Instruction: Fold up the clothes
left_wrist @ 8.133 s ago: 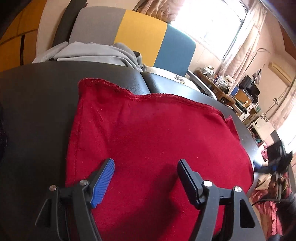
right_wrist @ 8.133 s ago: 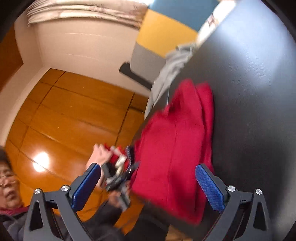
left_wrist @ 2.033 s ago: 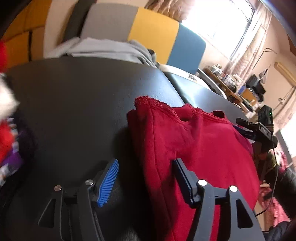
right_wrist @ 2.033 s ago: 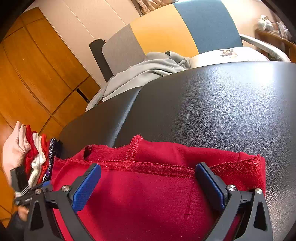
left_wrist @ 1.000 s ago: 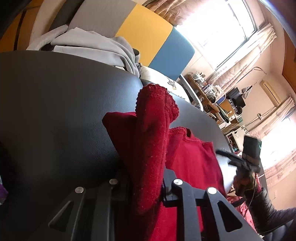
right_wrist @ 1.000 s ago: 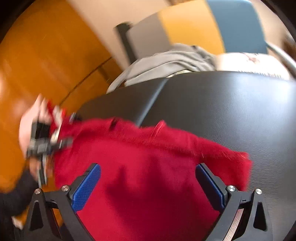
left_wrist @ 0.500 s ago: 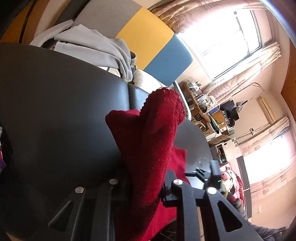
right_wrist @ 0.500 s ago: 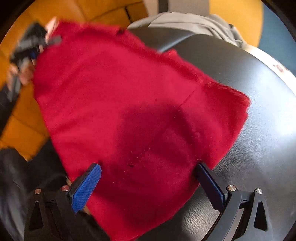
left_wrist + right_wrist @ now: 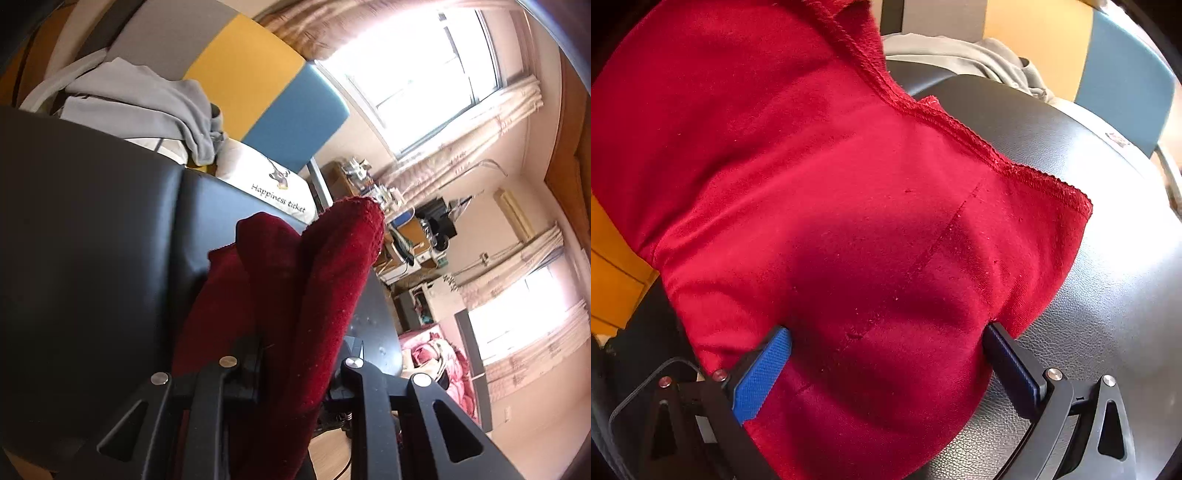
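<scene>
L wrist view: L gripper (image 9: 295,354) clamped on a bunched fold of the red cloth (image 9: 325,266); fingers pressed together w/ fabric between, pads hidden by it. Cloth rises from the jaws in two rounded lobes, lifted off the black table (image 9: 92,229) at this end; lower part drapes down past the gripper. Behind table: grey garment (image 9: 147,107) piled on a chair w/ grey/yellow/blue back (image 9: 236,74). White cushion w/ print (image 9: 266,181) just beside it. Bright window (image 9: 417,62) w/ curtains, cluttered shelves far R.

R wrist view: R gripper (image 9: 886,365) fingers wide apart, blue pad (image 9: 761,373) on L side, dark one on R. Cloth (image 9: 831,192) fills the gap betw. them and spreads ahead; cannot tell if pads touch it. R portion lies on table (image 9: 1108,295), hemmed edge runs diagonally; upper L portion held up off the surface. Grey garment (image 9: 960,55) and chair (image 9: 1119,66) beyond.
</scene>
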Available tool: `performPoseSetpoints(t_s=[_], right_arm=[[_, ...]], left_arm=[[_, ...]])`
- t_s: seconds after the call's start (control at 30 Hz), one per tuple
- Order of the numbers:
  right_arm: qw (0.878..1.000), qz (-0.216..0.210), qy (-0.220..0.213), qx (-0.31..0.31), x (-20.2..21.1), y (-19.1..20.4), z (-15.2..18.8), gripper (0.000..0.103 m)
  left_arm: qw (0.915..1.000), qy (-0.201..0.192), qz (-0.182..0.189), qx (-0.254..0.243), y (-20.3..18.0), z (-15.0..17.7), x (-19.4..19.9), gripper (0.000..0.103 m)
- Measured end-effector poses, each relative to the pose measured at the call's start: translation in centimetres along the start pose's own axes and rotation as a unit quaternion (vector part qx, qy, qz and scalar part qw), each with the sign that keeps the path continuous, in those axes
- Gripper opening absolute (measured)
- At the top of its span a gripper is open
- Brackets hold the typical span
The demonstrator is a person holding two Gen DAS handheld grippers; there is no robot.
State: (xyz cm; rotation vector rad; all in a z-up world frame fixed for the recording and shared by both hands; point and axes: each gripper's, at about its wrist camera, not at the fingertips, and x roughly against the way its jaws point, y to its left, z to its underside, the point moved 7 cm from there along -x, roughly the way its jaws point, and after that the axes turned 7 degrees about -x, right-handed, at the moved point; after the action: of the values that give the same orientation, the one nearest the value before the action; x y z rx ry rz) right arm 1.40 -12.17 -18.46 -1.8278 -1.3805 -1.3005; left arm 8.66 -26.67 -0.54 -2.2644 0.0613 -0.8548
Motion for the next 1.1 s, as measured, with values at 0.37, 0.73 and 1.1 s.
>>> performPoseSetpoints(t_s=[0.37,0.73,1.1], right_arm=[[0.999,0.017,-0.030,-0.017,0.1,-0.6,0.2,0.103],[0.996,0.013,-0.081,-0.024,0.1,-0.4,0.4,0.103],[0.988,0.013,-0.152,-0.020,2.7,-1.5,2.6,0.103]], left_arm=[[0.9994,0.028,-0.015,0.011,-4.1,0.5,-5.9,0.020],[0.9954,0.064,-0.055,0.046,-3.3,2.1,-13.0,0.020],[0.9877,0.124,-0.082,0.046,-2.4,5.0,-18.4,0.021]])
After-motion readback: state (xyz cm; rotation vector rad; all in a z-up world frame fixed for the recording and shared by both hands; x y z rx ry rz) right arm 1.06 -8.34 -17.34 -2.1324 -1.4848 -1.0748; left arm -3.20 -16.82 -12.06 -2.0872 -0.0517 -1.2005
